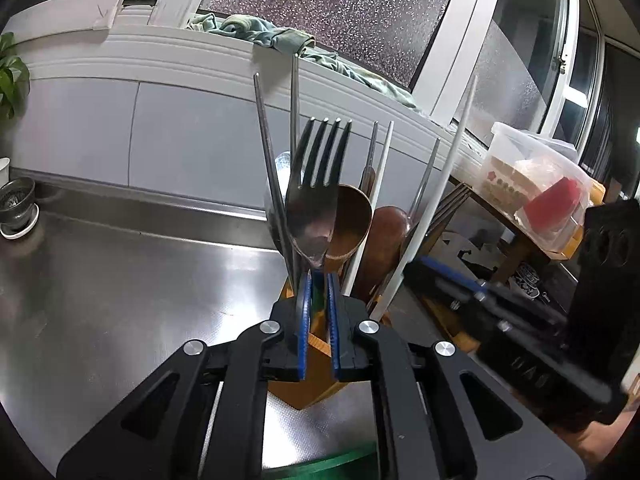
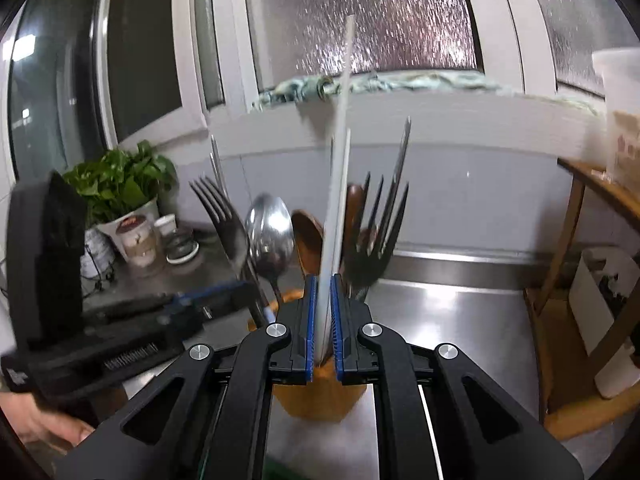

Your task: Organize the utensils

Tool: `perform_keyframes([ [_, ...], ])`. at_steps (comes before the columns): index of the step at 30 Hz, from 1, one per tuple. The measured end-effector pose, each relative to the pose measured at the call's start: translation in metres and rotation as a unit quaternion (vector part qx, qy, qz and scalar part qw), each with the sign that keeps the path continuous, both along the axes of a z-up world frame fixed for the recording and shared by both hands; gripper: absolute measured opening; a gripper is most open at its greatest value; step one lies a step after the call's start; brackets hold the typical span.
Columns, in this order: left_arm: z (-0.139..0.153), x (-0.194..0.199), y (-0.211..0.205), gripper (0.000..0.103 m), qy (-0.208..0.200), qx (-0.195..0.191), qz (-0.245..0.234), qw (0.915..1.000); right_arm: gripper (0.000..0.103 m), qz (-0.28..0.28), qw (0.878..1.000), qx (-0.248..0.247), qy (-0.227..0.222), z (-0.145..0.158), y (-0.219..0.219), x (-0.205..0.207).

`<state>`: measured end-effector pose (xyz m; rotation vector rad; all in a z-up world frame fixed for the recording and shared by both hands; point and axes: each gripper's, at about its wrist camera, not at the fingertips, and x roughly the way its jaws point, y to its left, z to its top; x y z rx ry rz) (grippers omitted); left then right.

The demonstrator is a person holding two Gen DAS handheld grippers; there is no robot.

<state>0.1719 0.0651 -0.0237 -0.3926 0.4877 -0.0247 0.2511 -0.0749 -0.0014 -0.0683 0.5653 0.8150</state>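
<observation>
A wooden utensil holder [image 1: 316, 384] stands on the steel counter [image 1: 120, 280], holding metal chopsticks, wooden spoons [image 1: 348, 220], a metal spoon [image 2: 270, 228] and a second fork [image 2: 376, 240]. My left gripper [image 1: 318, 280] is shut on the neck of a metal fork [image 1: 316, 184], which stands tines up over the holder. My right gripper [image 2: 322, 292] is shut on a long white chopstick [image 2: 340, 160], upright, with its lower end inside the holder [image 2: 320, 396]. Each gripper shows blurred in the other's view: the right gripper [image 1: 432, 272] and the left gripper [image 2: 216, 296].
A potted plant [image 2: 132, 236] and small cups stand at the counter's back left, and a dark pot on a saucer [image 1: 16, 208] is nearby. On the right, a wooden rack [image 2: 580, 216] carries a plastic container [image 1: 532, 184]. A cloth [image 1: 280, 36] lies on the windowsill.
</observation>
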Motion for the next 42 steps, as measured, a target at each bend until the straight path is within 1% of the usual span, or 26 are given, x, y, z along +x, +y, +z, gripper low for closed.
perform_keyframes([
  [4, 0.002, -0.004, 0.001, 0.018, 0.002, 0.001, 0.004, 1.0000, 0.009, 0.000, 1.000, -0.021, 0.011, -0.010, 0.005, -0.001],
  [8, 0.003, -0.009, 0.004, 0.019, 0.004, -0.003, 0.009, 0.9999, 0.008, -0.003, 0.999, -0.019, 0.029, -0.013, 0.007, 0.005],
  [9, 0.004, -0.010, 0.004, 0.023, 0.005, -0.003, 0.009, 0.9999, 0.009, -0.005, 0.999, -0.019, 0.031, -0.012, 0.006, 0.004],
  [10, 0.005, -0.012, 0.004, 0.029, 0.006, -0.003, 0.009, 0.9999, 0.009, -0.006, 0.999, -0.018, 0.032, -0.011, 0.004, 0.003],
  [11, 0.006, -0.015, 0.003, 0.033, 0.007, -0.004, 0.008, 0.9999, 0.009, -0.005, 0.999, -0.017, 0.035, -0.009, 0.001, 0.001],
  [12, 0.007, -0.018, 0.003, 0.039, 0.008, -0.004, 0.008, 0.9999, 0.009, -0.006, 0.999, -0.018, 0.037, -0.008, -0.002, -0.001],
  [14, 0.009, -0.025, 0.002, 0.044, 0.010, -0.001, 0.009, 0.9999, 0.010, -0.014, 0.999, -0.020, 0.042, -0.004, -0.012, -0.006],
  [16, 0.011, -0.035, 0.001, 0.051, 0.014, -0.002, 0.012, 0.9998, 0.010, -0.023, 0.998, -0.016, 0.055, 0.000, -0.025, -0.011],
  [17, 0.012, -0.039, 0.001, 0.053, 0.017, -0.004, 0.013, 0.9998, 0.016, -0.033, 0.997, -0.018, 0.065, 0.001, -0.034, -0.015],
  [18, 0.014, -0.044, 0.000, 0.057, 0.019, -0.005, 0.012, 0.9997, 0.024, -0.039, 0.997, -0.021, 0.070, 0.002, -0.041, -0.018],
  [19, 0.015, -0.048, -0.001, 0.062, 0.021, -0.004, 0.012, 0.9997, 0.050, -0.044, 0.996, -0.024, 0.073, 0.003, -0.046, -0.021],
  [20, 0.017, -0.056, -0.003, 0.065, 0.022, 0.001, 0.012, 0.9997, 0.070, -0.052, 0.996, -0.025, 0.073, 0.004, -0.055, -0.027],
  [22, 0.020, -0.070, -0.006, 0.081, 0.027, 0.008, 0.011, 0.9995, 0.078, -0.064, 0.996, -0.028, 0.064, 0.008, -0.069, -0.039],
  [23, 0.021, -0.075, -0.007, 0.084, 0.030, 0.008, 0.011, 0.9995, 0.087, -0.067, 0.995, -0.035, 0.069, 0.010, -0.077, -0.043],
  [24, 0.023, -0.082, -0.008, 0.091, 0.035, 0.005, 0.009, 0.9993, 0.094, -0.069, 0.994, -0.037, 0.079, 0.011, -0.083, -0.047],
  [25, 0.025, -0.086, -0.008, 0.095, 0.038, 0.000, 0.008, 0.9992, 0.099, -0.069, 0.993, -0.034, 0.090, 0.013, -0.089, -0.050],
  [28, 0.030, -0.099, -0.010, 0.095, 0.055, -0.016, -0.003, 0.9984, 0.099, -0.062, 0.988, -0.020, 0.140, 0.016, -0.106, -0.058],
  [30, 0.034, -0.106, -0.014, 0.095, 0.070, -0.017, -0.010, 0.9974, 0.099, -0.068, 0.982, -0.031, 0.174, 0.018, -0.112, -0.062],
  [31, 0.035, -0.109, -0.016, 0.095, 0.076, -0.016, -0.013, 0.9969, 0.099, -0.070, 0.980, -0.037, 0.181, 0.019, -0.114, -0.065],
  [32, 0.037, -0.113, -0.019, 0.095, 0.085, -0.012, -0.016, 0.9962, 0.099, -0.076, 0.979, -0.047, 0.184, 0.021, -0.117, -0.070],
  [36, 0.039, -0.129, -0.030, 0.095, 0.104, -0.005, -0.021, 0.9943, 0.099, -0.086, 0.980, -0.073, 0.164, 0.034, -0.122, -0.090],
  [42, 0.038, -0.143, -0.039, 0.095, 0.140, 0.002, -0.020, 0.9900, 0.099, -0.101, 0.976, -0.098, 0.169, 0.041, -0.124, -0.110],
])
